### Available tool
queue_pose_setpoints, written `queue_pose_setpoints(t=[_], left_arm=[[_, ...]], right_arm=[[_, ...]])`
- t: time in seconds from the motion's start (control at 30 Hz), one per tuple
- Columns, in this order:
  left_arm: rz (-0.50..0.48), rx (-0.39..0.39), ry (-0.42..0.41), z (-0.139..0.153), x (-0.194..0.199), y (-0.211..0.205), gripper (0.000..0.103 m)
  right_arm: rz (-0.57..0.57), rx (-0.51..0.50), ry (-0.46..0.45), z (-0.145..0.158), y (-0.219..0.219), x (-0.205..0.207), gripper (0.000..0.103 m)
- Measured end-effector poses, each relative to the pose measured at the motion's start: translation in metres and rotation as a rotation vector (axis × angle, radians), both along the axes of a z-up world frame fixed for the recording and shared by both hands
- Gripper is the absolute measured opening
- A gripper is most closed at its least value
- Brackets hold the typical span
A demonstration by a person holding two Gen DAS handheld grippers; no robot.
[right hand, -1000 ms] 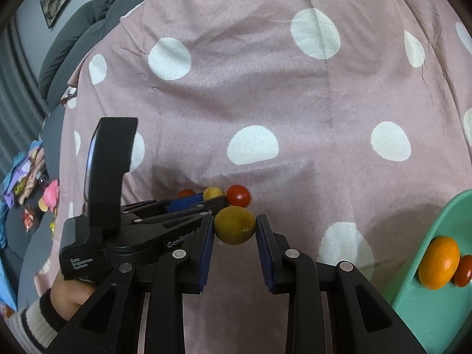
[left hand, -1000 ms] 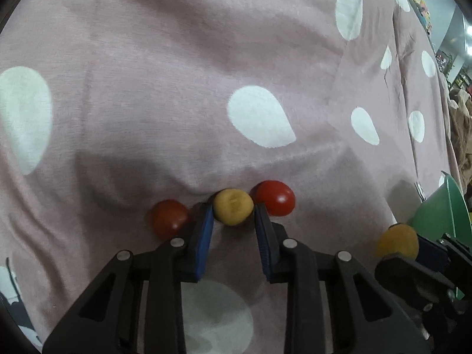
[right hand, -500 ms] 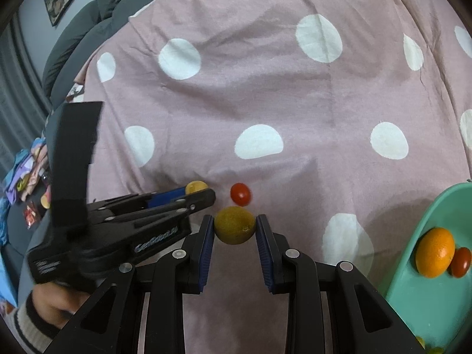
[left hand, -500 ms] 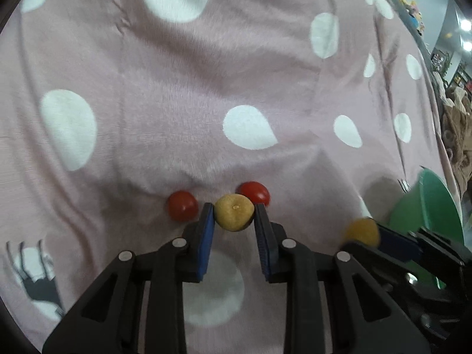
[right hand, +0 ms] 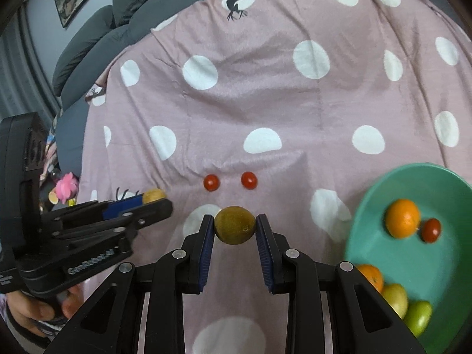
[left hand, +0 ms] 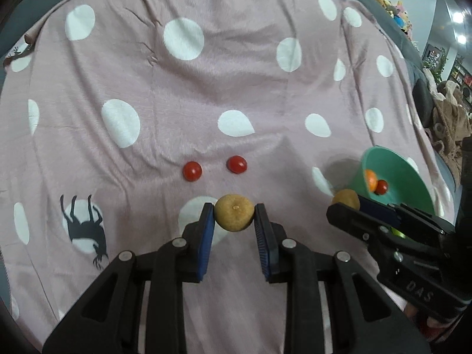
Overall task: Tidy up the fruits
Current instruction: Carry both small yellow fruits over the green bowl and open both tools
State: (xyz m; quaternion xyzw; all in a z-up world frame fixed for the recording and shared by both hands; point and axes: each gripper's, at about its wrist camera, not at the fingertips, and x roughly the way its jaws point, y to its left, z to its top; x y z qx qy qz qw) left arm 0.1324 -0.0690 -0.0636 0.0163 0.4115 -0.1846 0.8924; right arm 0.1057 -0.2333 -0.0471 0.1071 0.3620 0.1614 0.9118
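My left gripper point(left hand: 234, 216) is shut on a small tan-yellow round fruit point(left hand: 234, 216), lifted above the pink spotted blanket point(left hand: 177, 94). My right gripper point(right hand: 235, 229) is shut on an olive-brown round fruit point(right hand: 234, 229), also off the cloth. Two red cherry tomatoes point(left hand: 192, 171) point(left hand: 236, 164) lie side by side on the blanket beyond both grippers. In the right wrist view the tomatoes point(right hand: 211, 182) point(right hand: 249, 180) show again. A green bowl point(right hand: 454, 194) at the right holds oranges point(right hand: 403, 217), a red tomato point(right hand: 431, 229) and yellow-green fruits point(right hand: 417, 317).
The blanket covers a grey sofa point(right hand: 88, 44) whose cushions show at the back left. Colourful small items point(right hand: 66, 190) lie past the blanket's left edge. A hand point(right hand: 26, 312) holds the left gripper's handle. A brown cloth heap point(left hand: 448, 124) sits at the far right.
Both grippers have risen and pulled back with their fruits, so the two tomatoes now look smaller and farther. More of the green bowl has come into the right wrist view.
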Motion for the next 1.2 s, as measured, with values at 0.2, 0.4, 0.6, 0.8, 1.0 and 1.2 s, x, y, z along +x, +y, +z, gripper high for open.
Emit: queue_pose_setpoints(t=[0.2,0.4,0.6,0.8,1.0,1.2], left_arm=[[-0.013,-0.012,-0.023,0.016,-0.031,-0.001,0.027],[-0.052,-0.007,-0.037,0.025,-0.047,-0.021,0.027],[-0.123,0.006,-0.035,0.026,-0.052,-0.057,0.027],[-0.214,0.006,-0.024,0.021,-0.054,-0.106,0.027],[-0.302,0.027,0.003,0.009,-0.053,-0.153,0.027],[-0.328,0.066,0.016,-0.001,-0.047,-0.178,0.027]], right_arm=[[-0.03,0.0,-0.018,0.01,-0.016,-0.026,0.031],[-0.078,0.021,-0.025,0.013,-0.037,-0.047,0.031],[-0.137,0.038,-0.028,0.013,-0.062,-0.06,0.031],[-0.214,0.063,-0.015,0.004,-0.094,-0.07,0.031],[-0.282,0.064,0.005,-0.006,-0.125,-0.075,0.031],[-0.318,0.059,0.019,-0.014,-0.143,-0.076,0.031]])
